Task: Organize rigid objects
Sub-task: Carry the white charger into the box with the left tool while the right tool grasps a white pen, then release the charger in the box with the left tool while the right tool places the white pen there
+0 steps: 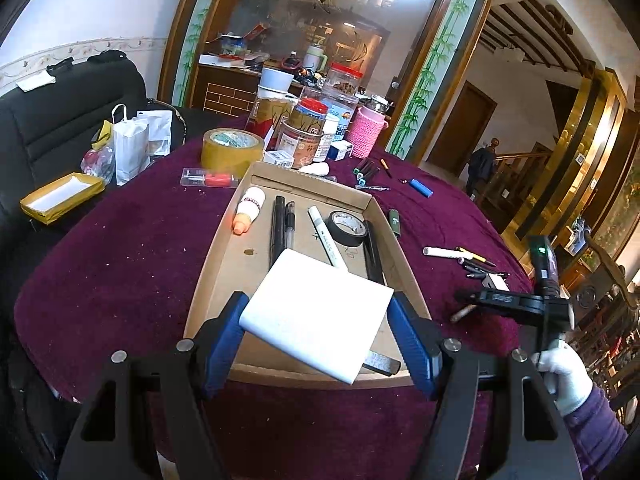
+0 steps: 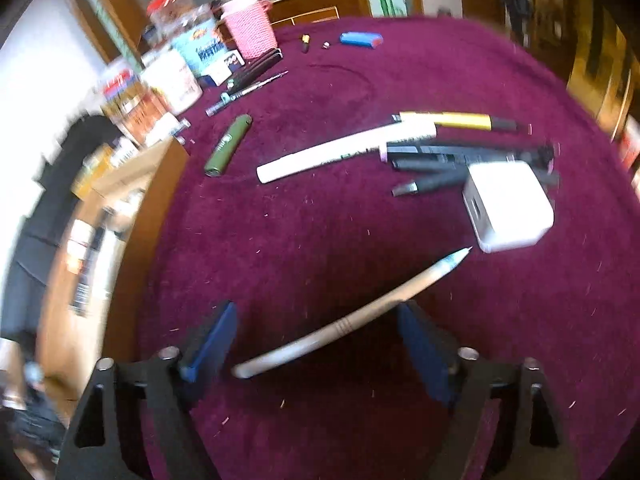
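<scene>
My left gripper (image 1: 319, 302) is shut on a flat white power bank (image 1: 312, 328), holding it tilted above the near end of the cardboard tray (image 1: 236, 268). The tray holds a glue stick (image 1: 250, 208), black pens (image 1: 280, 224), a white marker (image 1: 326, 236) and a black tape roll (image 1: 348, 226). My right gripper (image 2: 316, 308) hangs open over the purple cloth. A cream pen (image 2: 344, 326) lies slantwise between its fingers, and the pads do not press on it. A gloved hand (image 1: 564, 376) carries that gripper to the right of the tray.
On the cloth beyond the pen lie a white charger cube (image 2: 508, 208), a white marker (image 2: 344, 152), a yellow pen (image 2: 452, 120), dark pens (image 2: 460, 156), a green tube (image 2: 228, 146) and a blue lighter (image 2: 360, 39). Jars (image 1: 308, 128), a brown tape roll (image 1: 232, 148) and a pink bottle (image 1: 366, 136) crowd the far edge.
</scene>
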Demonstrator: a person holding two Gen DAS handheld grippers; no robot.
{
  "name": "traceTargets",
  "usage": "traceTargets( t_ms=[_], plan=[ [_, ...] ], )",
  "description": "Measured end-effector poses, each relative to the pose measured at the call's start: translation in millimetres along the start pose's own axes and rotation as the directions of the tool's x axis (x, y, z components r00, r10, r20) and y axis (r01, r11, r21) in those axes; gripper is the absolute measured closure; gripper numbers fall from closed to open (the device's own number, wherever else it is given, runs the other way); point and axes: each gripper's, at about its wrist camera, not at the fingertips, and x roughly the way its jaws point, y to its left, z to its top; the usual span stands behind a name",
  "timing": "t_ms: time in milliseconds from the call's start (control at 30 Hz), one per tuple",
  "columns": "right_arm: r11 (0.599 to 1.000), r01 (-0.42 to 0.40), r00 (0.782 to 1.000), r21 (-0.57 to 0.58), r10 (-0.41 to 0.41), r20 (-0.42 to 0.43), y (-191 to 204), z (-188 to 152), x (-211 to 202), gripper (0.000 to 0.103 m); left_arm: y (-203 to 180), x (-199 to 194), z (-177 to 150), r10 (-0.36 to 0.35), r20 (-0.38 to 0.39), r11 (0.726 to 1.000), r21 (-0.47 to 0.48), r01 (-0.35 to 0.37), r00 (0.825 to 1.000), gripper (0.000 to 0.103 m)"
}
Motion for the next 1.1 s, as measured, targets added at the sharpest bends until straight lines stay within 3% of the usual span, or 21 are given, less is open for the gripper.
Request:
traceTargets(
  t_ms=[33, 133, 167, 200, 300, 467, 633, 867, 1100],
  plan=[
    [0.999, 0.033, 0.999, -0.017, -0.033, 0.006, 2, 0, 1, 0.027, 1, 0, -1, 0.001, -0.001, 1.0, 0.001, -0.001, 1.0, 0.032],
    [0.987, 0.153, 0.988, -0.048, -0.151, 0.042, 9, 1, 4, 0.05, 4, 2, -3, 0.003, -0.007, 1.0, -0.002, -0.003, 1.0, 0.032],
    [0.986, 0.161, 0.986, -0.051, -0.159, 0.052, 8, 2, 4, 0.057, 4, 3, -2, 0.001, -0.01, 1.0, -0.002, -0.001, 1.0, 0.032],
    [0.986, 0.161, 0.986, -0.052, -0.158, 0.057, 7, 3, 3, 0.072, 5, 3, -3, -0.002, -0.013, 1.0, -0.002, 0.002, 1.0, 0.032],
    [0.989, 0.138, 0.989, -0.057, -0.135, 0.053, 4, 5, 2, 0.094, 4, 3, -3, -0.014, -0.015, 1.0, 0.0, 0.014, 1.0, 0.032],
    [1.0, 0.018, 0.999, 0.0, -0.018, 0.046, -6, -4, -6, 0.095, 6, 2, -4, -0.023, -0.002, 1.0, 0.003, 0.023, 1.0, 0.032],
    [0.994, -0.094, 0.993, 0.052, 0.09, 0.079, -14, -8, -22, 0.095, 12, 9, -1, -0.013, -0.019, 1.0, -0.021, 0.012, 1.0, 0.032],
    [0.968, -0.25, 0.961, 0.032, 0.244, 0.128, 10, -4, -48, 0.095, 6, 26, 8, 0.06, -0.051, 0.998, 0.039, -0.058, 0.997, 0.032],
    [0.923, -0.382, 0.921, -0.05, 0.385, 0.061, 69, 2, -50, 0.094, 9, 73, 35, 0.168, -0.15, 0.981, 0.12, -0.15, 0.974, 0.032]
  ],
)
